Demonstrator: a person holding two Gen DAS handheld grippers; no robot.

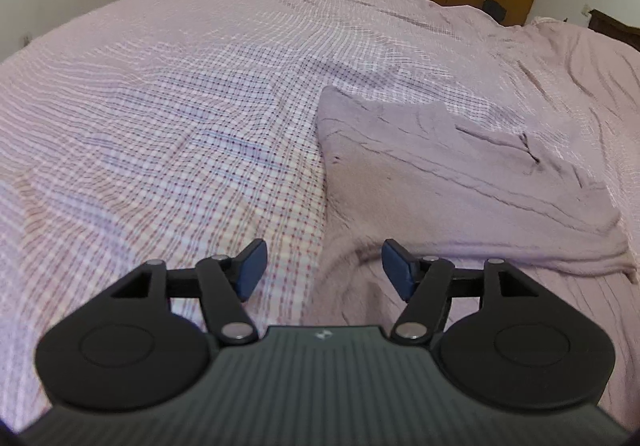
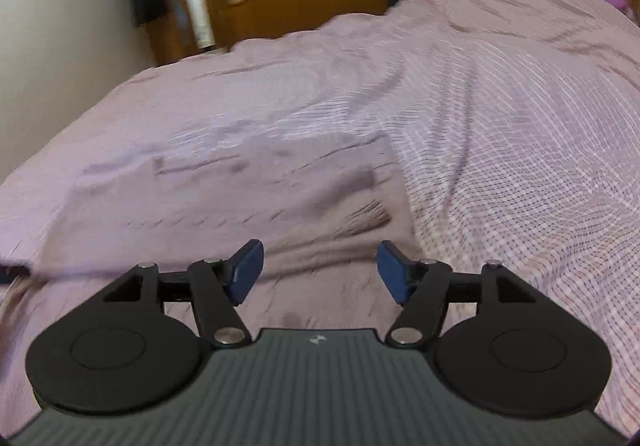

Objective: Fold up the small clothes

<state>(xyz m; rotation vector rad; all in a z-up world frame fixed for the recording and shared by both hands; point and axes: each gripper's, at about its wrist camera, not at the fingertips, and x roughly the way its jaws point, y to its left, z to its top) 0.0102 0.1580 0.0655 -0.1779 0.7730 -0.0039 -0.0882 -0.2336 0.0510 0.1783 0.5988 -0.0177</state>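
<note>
Both tools spread and empty above a mauve garment on the bed

Nearest, the left tool (image 1: 322, 270) and right tool (image 2: 320, 272) hold nothing, jaws wide; just beyond, the garment (image 1: 460, 182) lies flattened, seemingly part-folded, on the checked bedsheet (image 1: 180, 118). Judged between folds: next, pinch a near edge and carry it across.

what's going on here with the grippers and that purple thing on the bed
A person holds two grippers over a bed to fold small clothes. A mauve garment lies flat on the checked sheet. The left gripper and the right gripper are both open and hold nothing. The right view is blurred.
</note>
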